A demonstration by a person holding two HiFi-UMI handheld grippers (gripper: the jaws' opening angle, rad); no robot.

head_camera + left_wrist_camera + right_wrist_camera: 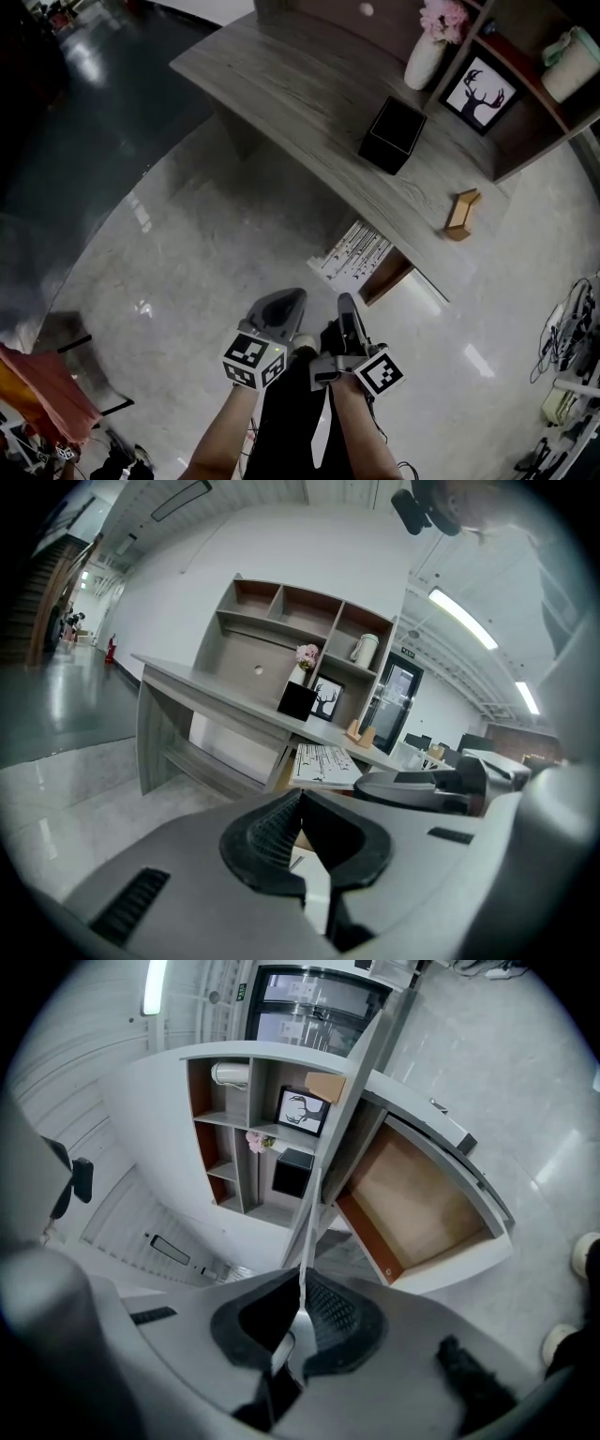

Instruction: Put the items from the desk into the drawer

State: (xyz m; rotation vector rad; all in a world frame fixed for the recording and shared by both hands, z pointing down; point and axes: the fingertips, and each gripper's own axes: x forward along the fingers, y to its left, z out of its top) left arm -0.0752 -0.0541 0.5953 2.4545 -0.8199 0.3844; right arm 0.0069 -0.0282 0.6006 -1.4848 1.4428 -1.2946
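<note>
Left hand-held gripper [286,305] and right hand-held gripper [345,302] both clenched, empty; black box [392,134] at 1 o'clock on bench [281,84] looks light, stiff, slick, so I'd pinch its rim.

No legible text or labels

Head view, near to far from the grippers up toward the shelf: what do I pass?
open drawer → wooden stand → black box → white vase of pink flowers
</note>
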